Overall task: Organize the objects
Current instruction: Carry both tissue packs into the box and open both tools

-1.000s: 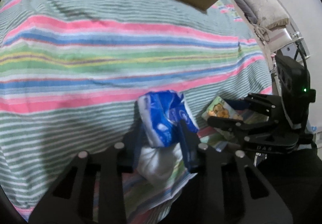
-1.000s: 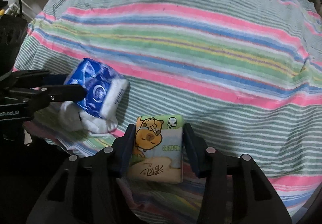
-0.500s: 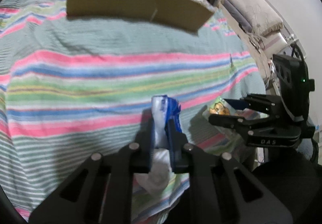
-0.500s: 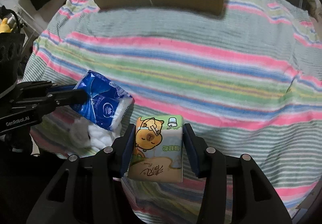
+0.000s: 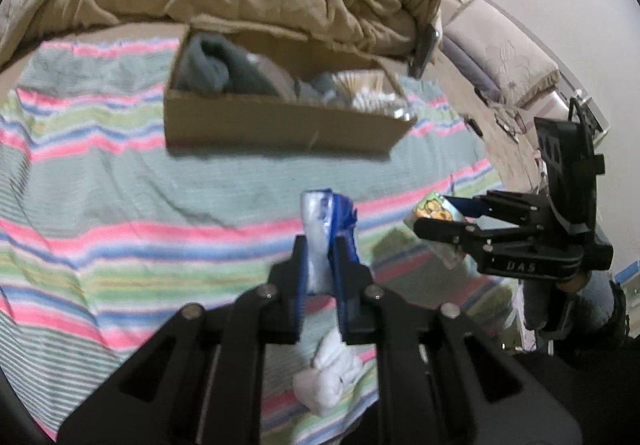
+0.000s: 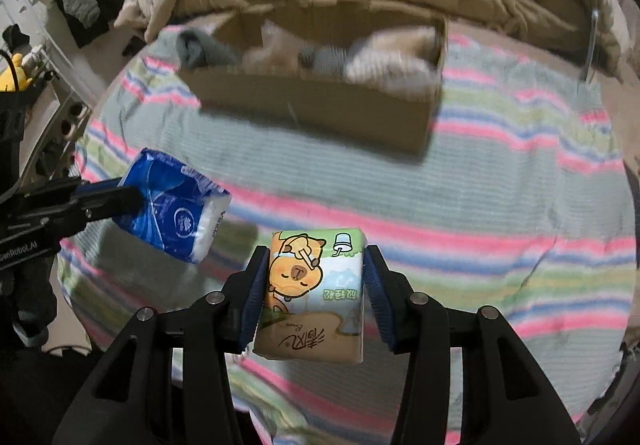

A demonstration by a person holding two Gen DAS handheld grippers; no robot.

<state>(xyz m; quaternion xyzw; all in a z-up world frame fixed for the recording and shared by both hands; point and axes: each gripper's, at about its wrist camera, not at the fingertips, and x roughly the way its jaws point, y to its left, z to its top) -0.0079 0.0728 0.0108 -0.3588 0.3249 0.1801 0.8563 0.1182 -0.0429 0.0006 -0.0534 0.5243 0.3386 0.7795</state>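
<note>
Left wrist view: my left gripper (image 5: 320,265) is clamped on the blue tissue pack (image 5: 326,221), squeezed thin between the jaws. A second ago the pack sat low over the striped sheet (image 5: 120,205) with only the near wall of the cardboard box (image 5: 280,125) in frame; now the box's open top shows, already holding grey cloth and pale packets, so I have raised and tilted toward it. A white crumpled tissue (image 5: 328,377) lies on the sheet, well short of the box on my side. The right gripper (image 5: 448,217) is off to the right of the box line, also short of it. Right wrist view: my right gripper (image 6: 316,285) is closed on the cartoon tissue pack (image 6: 314,293), gripped by both sides, clear of the sheet. The box (image 6: 320,101) lies ahead and its interior has come into sight here too. The blue pack (image 6: 176,213) hangs to the left, nearer me than the box. Judgement: both packs lifted, carry under way; neither is over the box yet.
</note>
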